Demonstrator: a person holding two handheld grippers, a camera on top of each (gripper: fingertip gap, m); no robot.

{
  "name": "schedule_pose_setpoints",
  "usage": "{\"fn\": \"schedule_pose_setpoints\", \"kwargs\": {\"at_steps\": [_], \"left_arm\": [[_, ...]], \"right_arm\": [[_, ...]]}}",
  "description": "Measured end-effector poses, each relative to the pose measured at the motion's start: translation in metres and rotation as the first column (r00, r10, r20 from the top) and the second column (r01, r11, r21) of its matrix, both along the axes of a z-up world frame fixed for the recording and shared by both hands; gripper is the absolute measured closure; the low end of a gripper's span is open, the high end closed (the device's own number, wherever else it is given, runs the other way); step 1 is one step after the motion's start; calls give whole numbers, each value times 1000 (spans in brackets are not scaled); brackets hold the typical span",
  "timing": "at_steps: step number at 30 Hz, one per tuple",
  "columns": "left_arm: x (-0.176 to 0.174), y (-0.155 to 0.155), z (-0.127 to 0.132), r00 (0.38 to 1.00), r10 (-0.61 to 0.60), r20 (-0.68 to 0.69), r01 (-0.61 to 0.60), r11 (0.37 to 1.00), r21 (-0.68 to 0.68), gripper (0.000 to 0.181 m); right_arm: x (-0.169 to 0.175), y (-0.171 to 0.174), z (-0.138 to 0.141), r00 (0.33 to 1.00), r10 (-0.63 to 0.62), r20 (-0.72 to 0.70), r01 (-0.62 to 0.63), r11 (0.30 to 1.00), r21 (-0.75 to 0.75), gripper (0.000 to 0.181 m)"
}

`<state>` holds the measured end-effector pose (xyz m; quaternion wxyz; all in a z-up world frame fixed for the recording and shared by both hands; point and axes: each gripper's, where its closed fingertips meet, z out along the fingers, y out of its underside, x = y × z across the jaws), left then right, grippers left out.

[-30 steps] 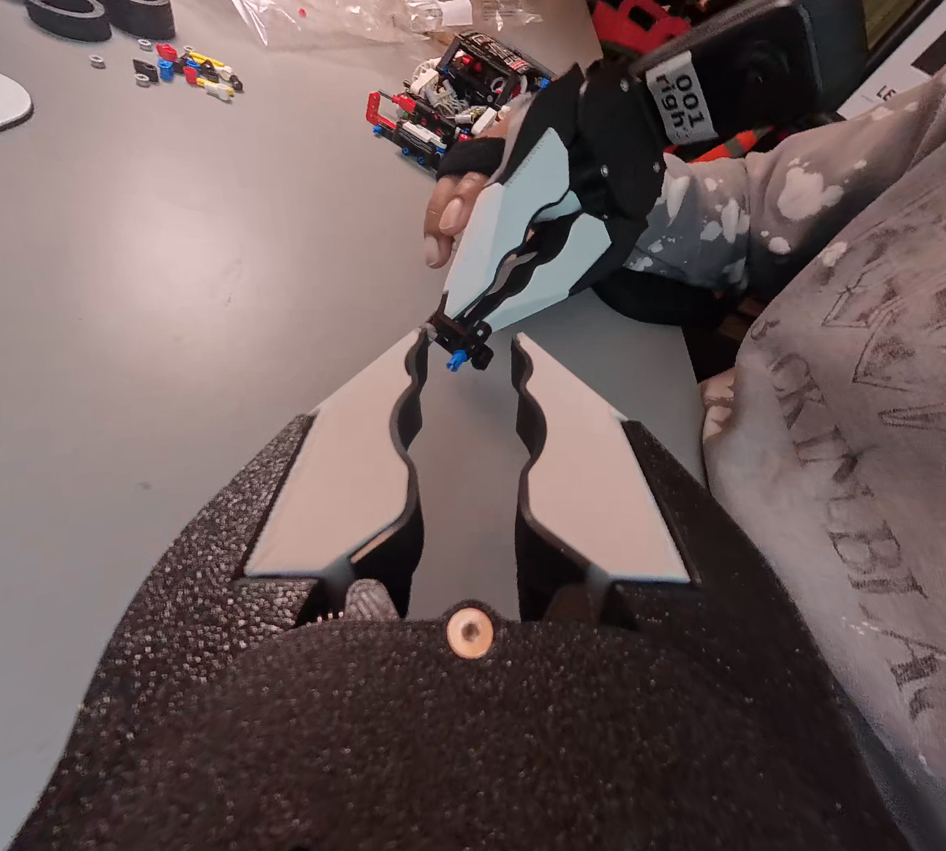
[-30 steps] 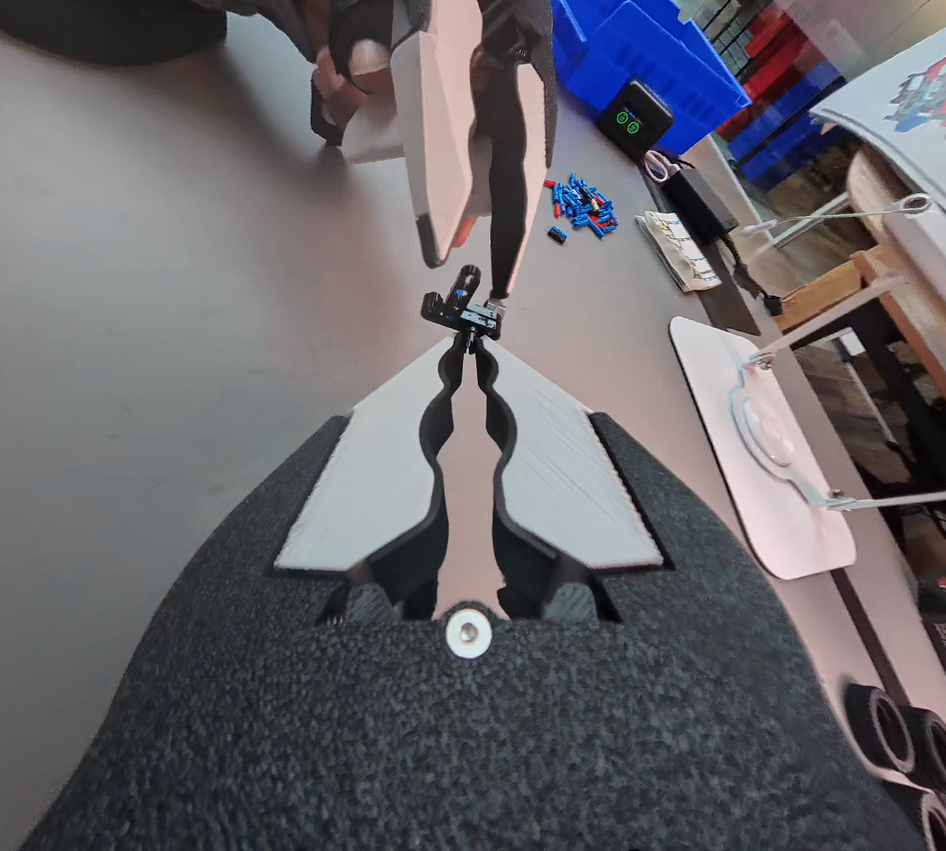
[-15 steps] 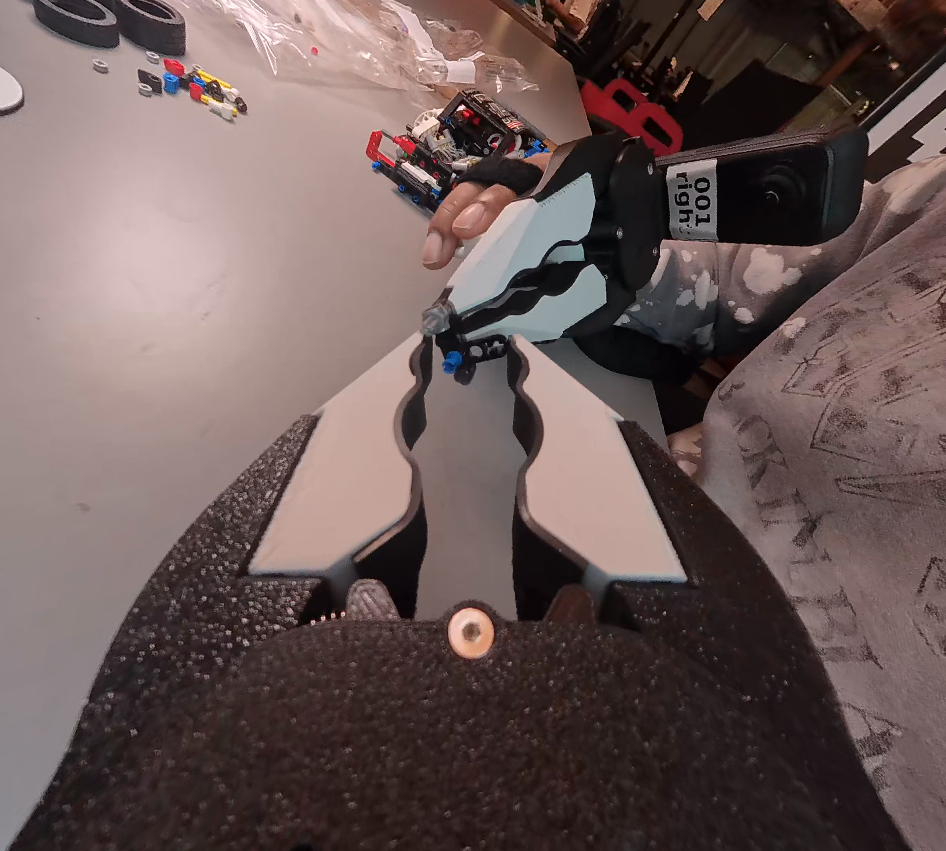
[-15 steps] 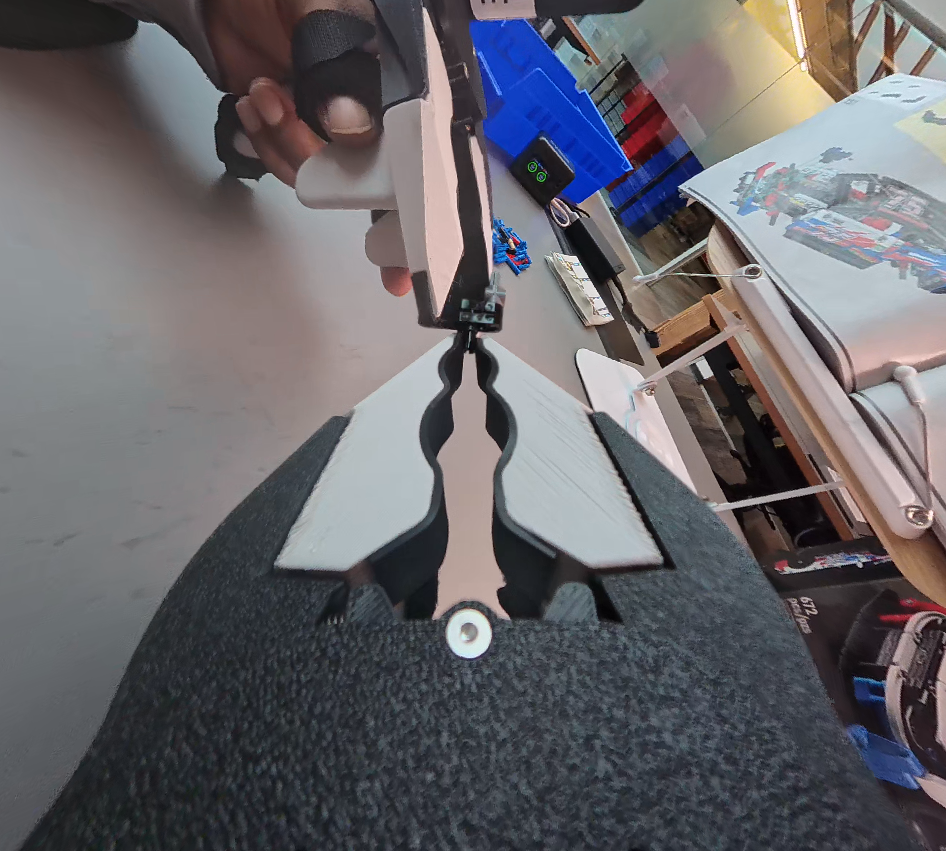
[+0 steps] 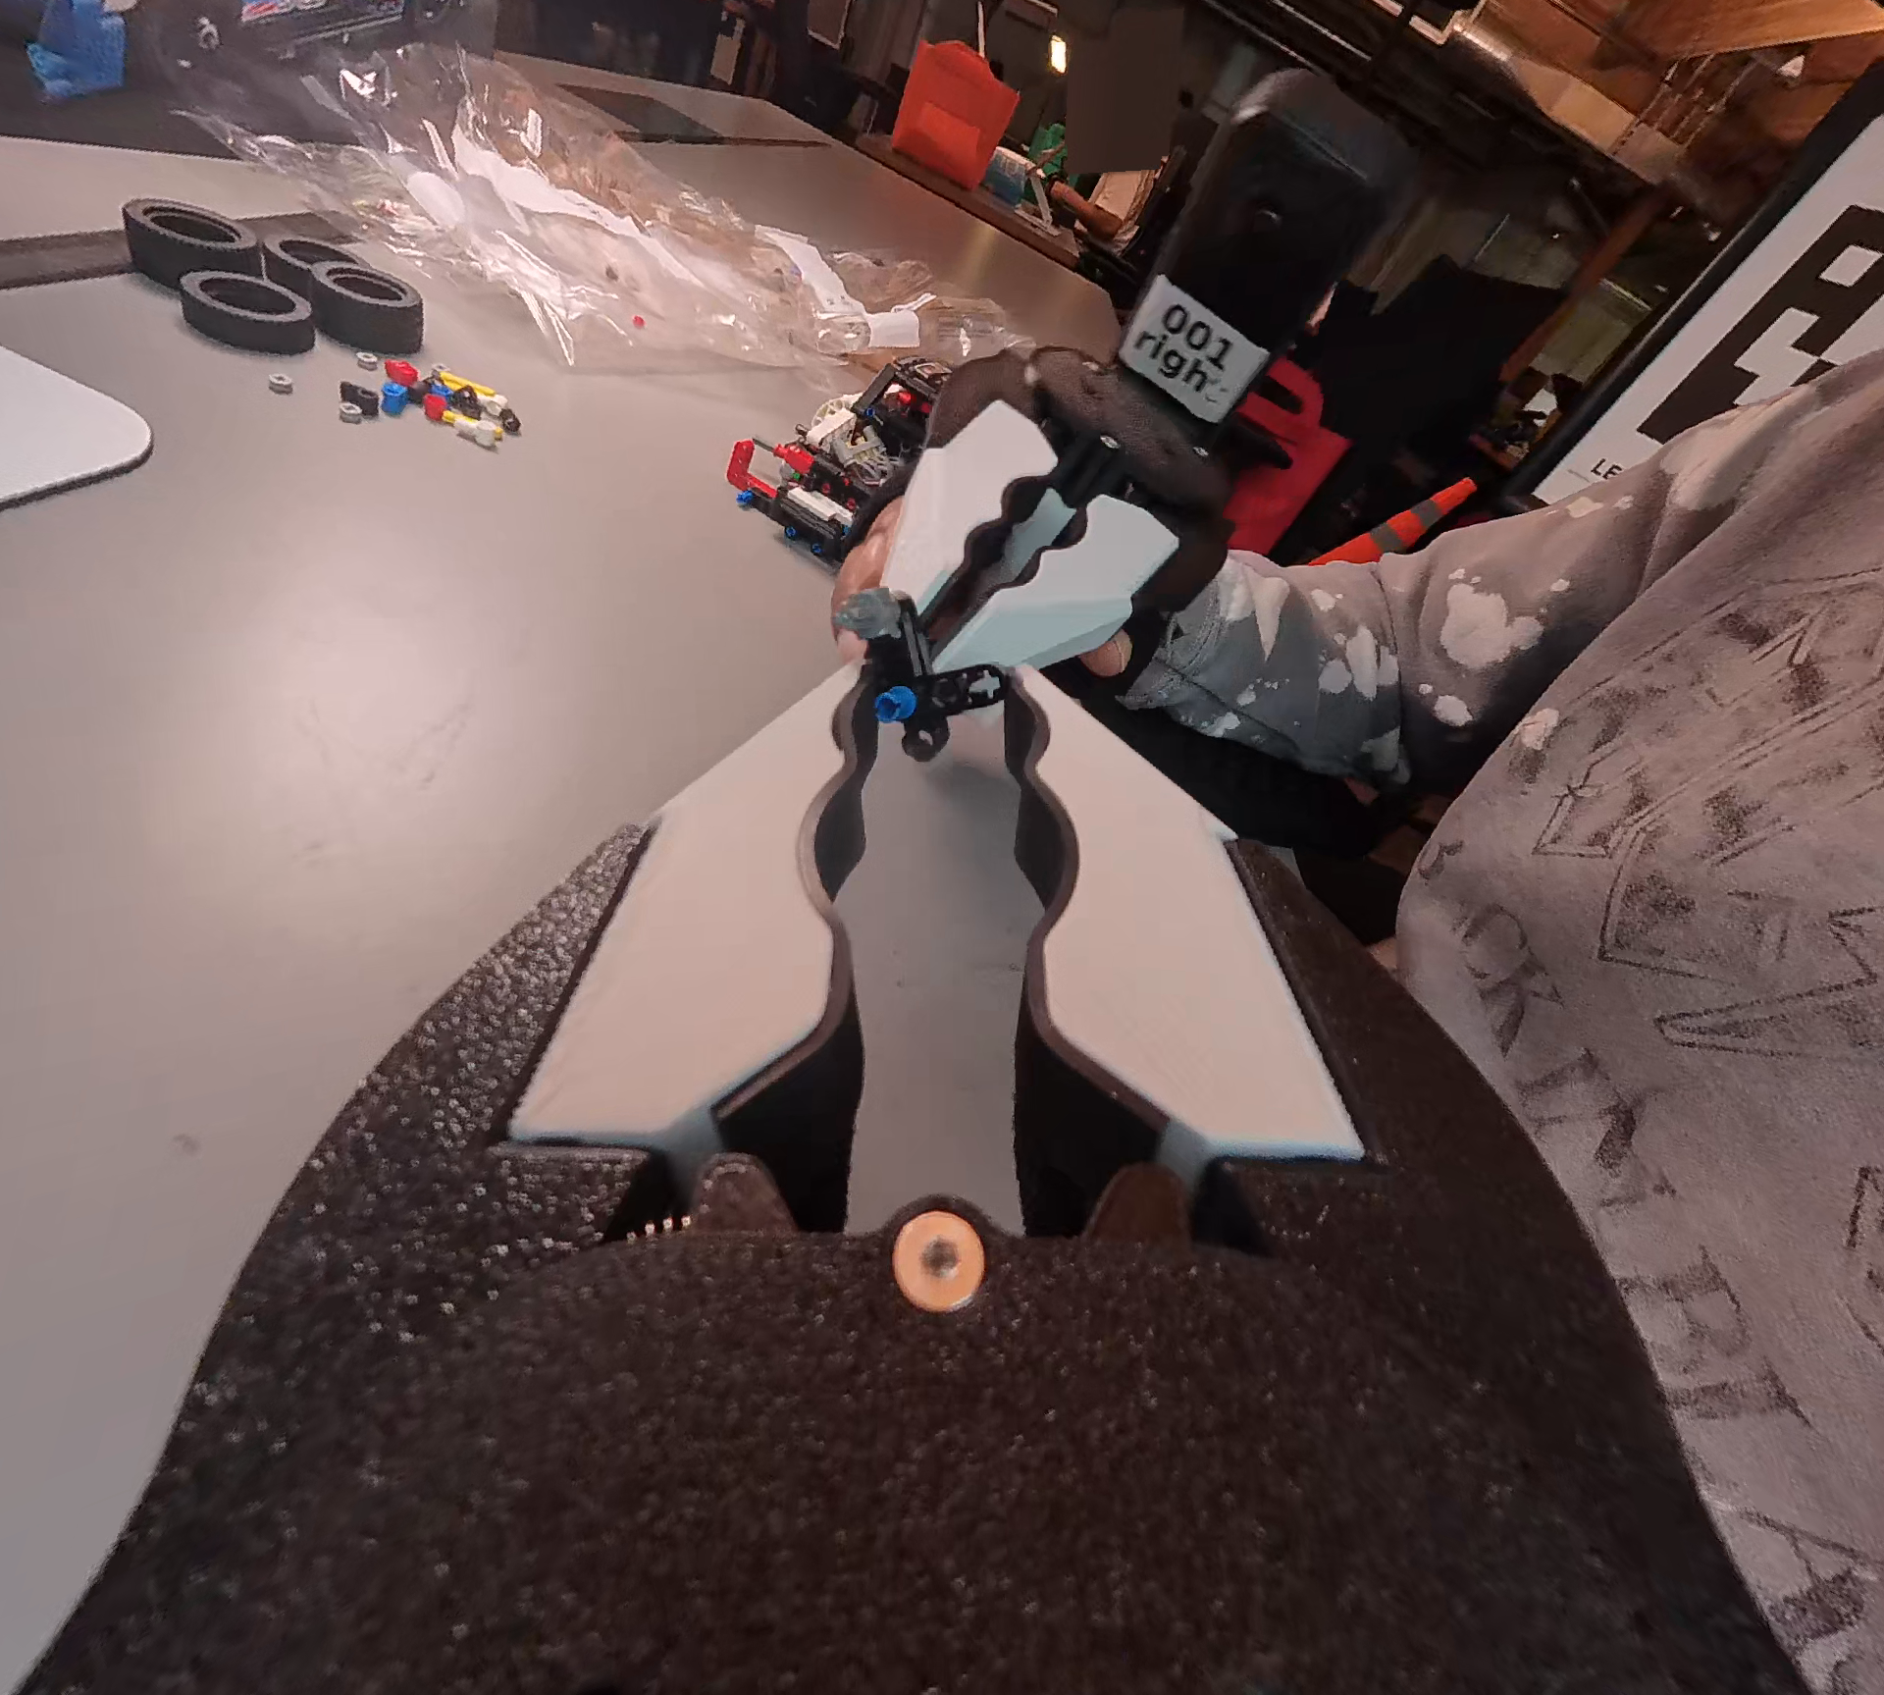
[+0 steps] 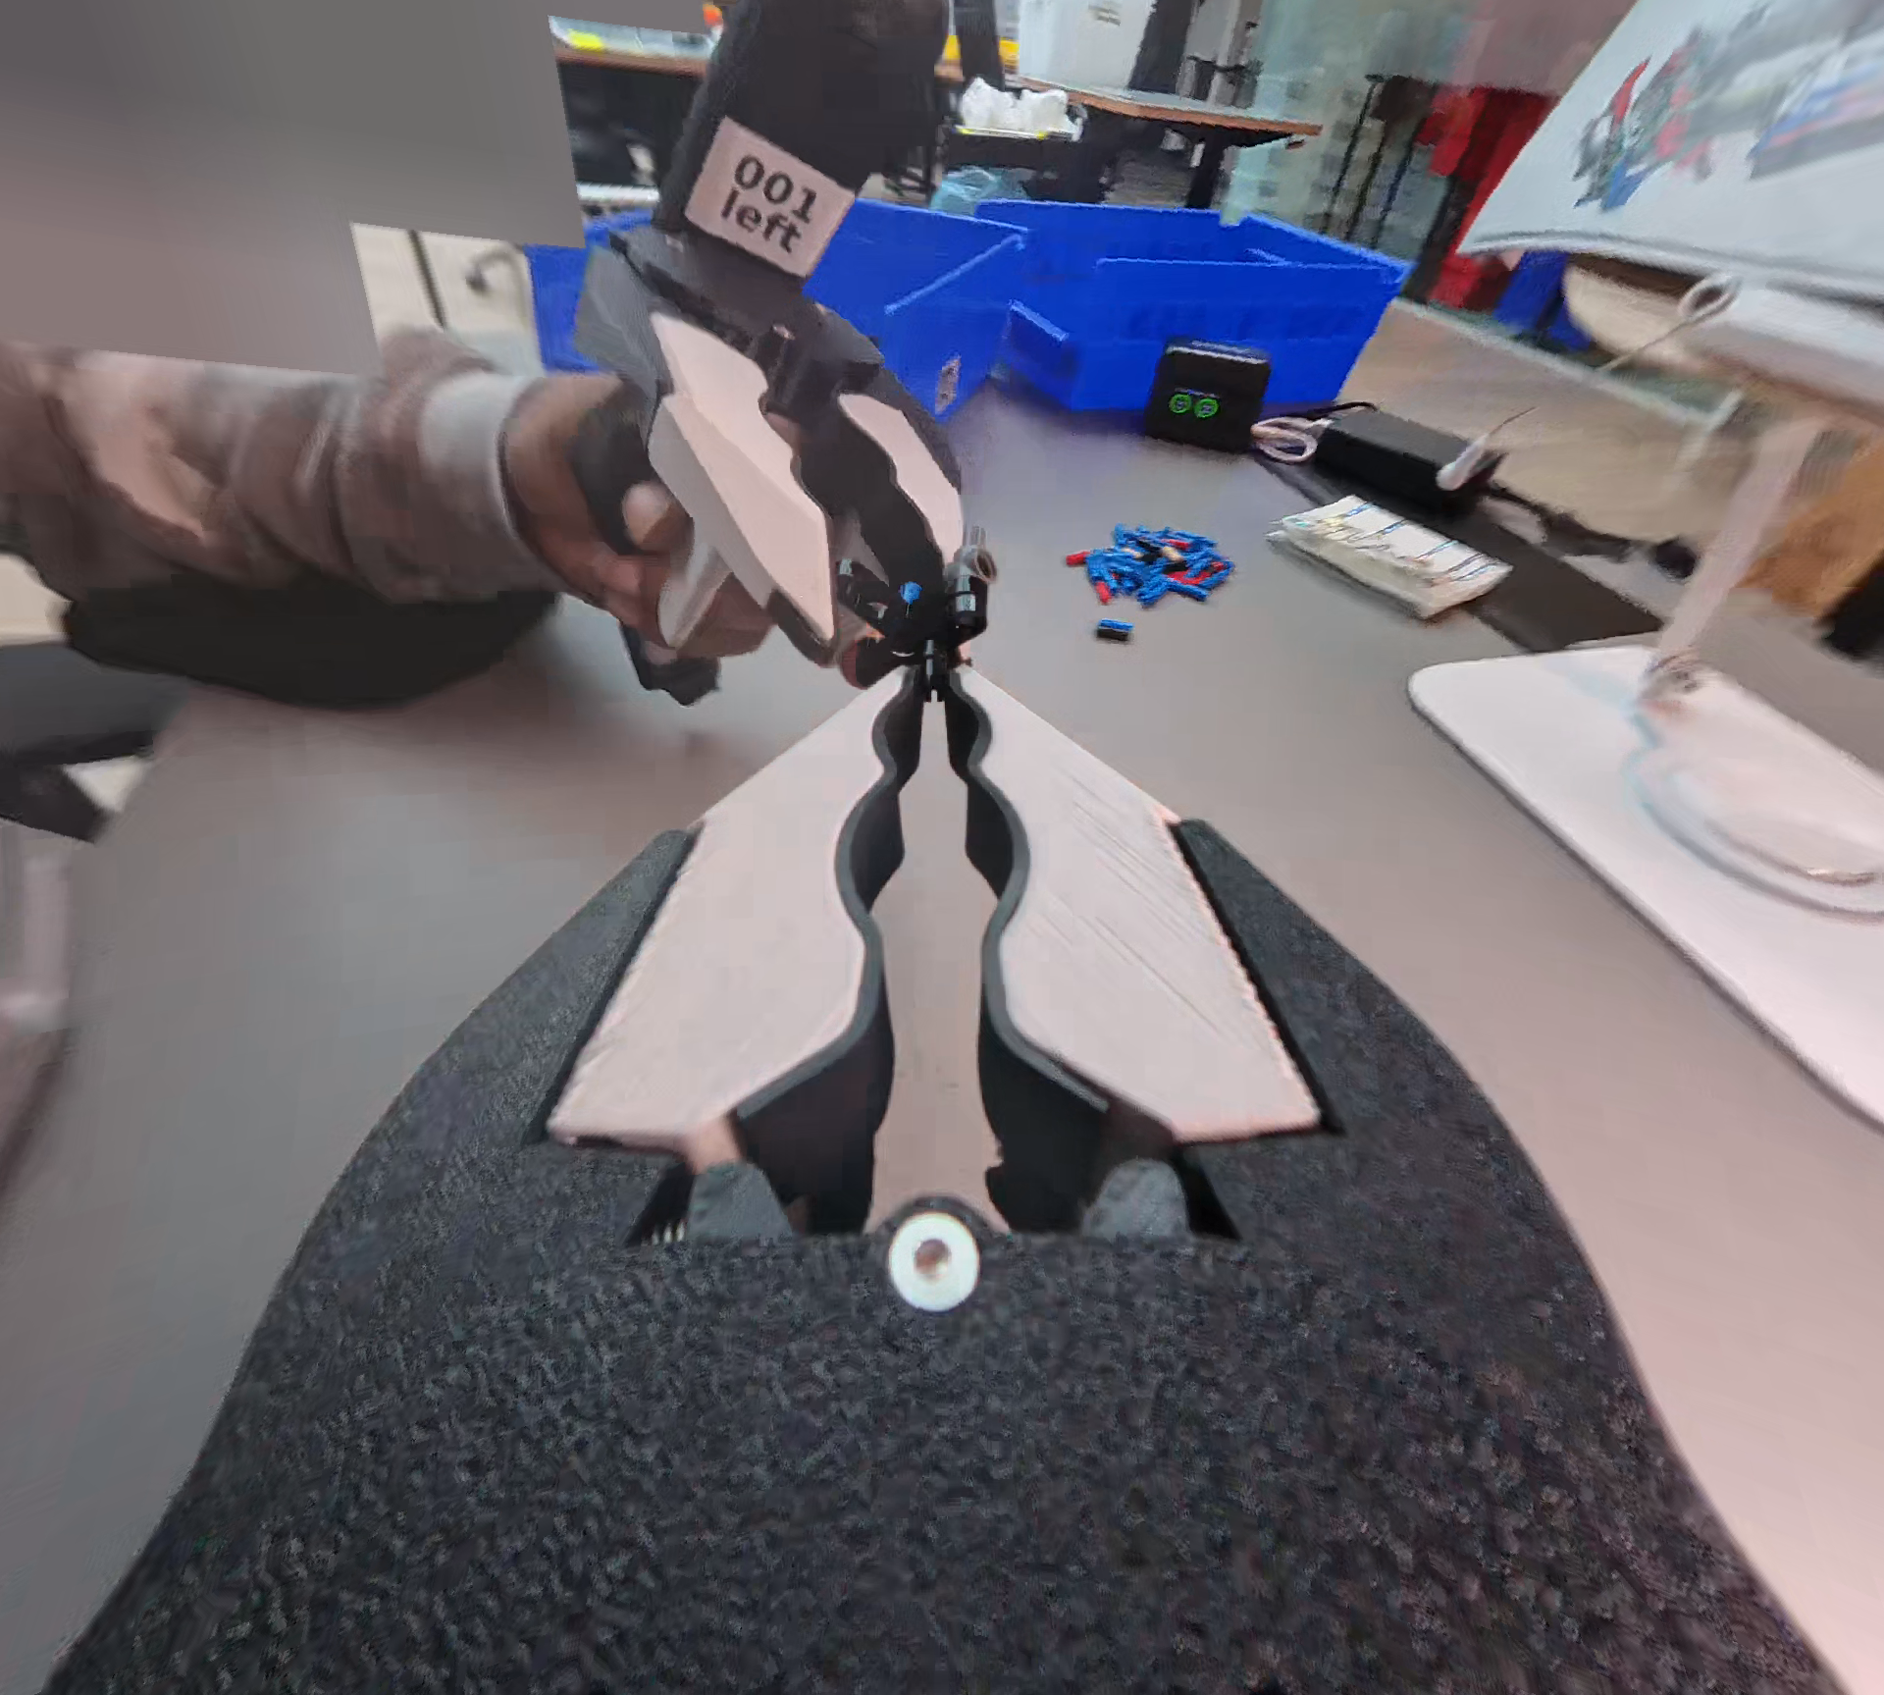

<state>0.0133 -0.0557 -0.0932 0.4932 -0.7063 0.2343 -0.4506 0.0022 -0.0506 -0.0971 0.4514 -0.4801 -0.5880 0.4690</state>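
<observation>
My right gripper (image 6: 933, 677) is shut on a small black brick assembly (image 6: 933, 616) with a blue pin and a grey end piece, held above the grey table (image 6: 408, 830). In the left wrist view the same assembly (image 5: 923, 698) hangs from the right gripper (image 5: 918, 652), right between my left gripper's tips. My left gripper (image 5: 933, 682) is open, with one fingertip on each side of the assembly. I cannot tell whether the tips touch it. The left gripper (image 6: 897, 586) also shows in the right wrist view, held by a hand.
Black tyres (image 5: 275, 280), loose small parts (image 5: 428, 402), crumpled plastic bags (image 5: 612, 259) and a part-built model (image 5: 846, 463) lie farther out on the table. Blue bins (image 6: 1172, 300), a pile of blue and red pins (image 6: 1152, 565) and a white stand base (image 6: 1631, 790) are on the right. Both grippers' tips are close together, under 4 cm apart.
Both grippers have tilted upward and closed in on each other. The assembly in the right gripper has moved from just ahead of the left tips to between them.
</observation>
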Motion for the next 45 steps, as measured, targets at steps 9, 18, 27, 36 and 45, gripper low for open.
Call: {"fn": "schedule_pose_setpoints", "kwargs": {"at_steps": [9,18,27,36,45], "left_arm": [[-17,2,-27,977,3,-214,-9,1000,-27,157],[-6,-17,-112,750,-124,-650,56,991,-124,156],[-4,-17,-64,942,-153,-299,99,978,-186,156],[-1,-14,-53,972,-141,-190,99,972,-214,177],[-2,-17,-56,959,-152,-238,107,975,-194,178]], "right_arm": [[11,15,-1,998,32,47,-24,987,-157,177],[6,4,-43,979,42,201,-50,998,37,177],[5,-7,-56,972,33,233,-93,963,252,177],[1,-19,-55,975,45,217,-119,934,337,177],[1,-20,-52,980,44,196,-110,933,343,177]]}}
